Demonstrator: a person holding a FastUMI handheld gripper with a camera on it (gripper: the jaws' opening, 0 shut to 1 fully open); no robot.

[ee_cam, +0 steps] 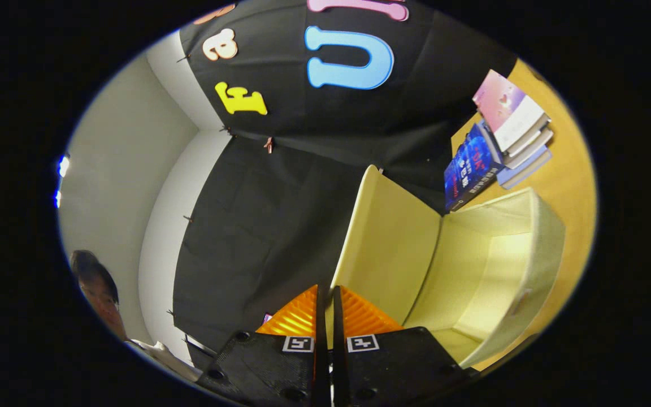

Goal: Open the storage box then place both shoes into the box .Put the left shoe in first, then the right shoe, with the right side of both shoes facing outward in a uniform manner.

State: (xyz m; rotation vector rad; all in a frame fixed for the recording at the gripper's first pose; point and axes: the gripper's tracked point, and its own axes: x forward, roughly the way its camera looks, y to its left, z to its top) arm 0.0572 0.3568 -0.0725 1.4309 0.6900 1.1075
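Observation:
A cream storage box [534, 254] stands on the yellow table [568, 169], seen tilted. Its lid [393, 243] is swung up and open, and the inside that I see holds nothing. My gripper [326, 294] is shut on the free edge of the lid. A thin pale strip of that edge sits pinched between the two fingers [297, 316]. The box body lies beyond and to one side of the fingers.
A stack of books [506, 135] lies on the table just past the box, against the black cloth wall. A person [99, 294] is off to the other side, by a white wall.

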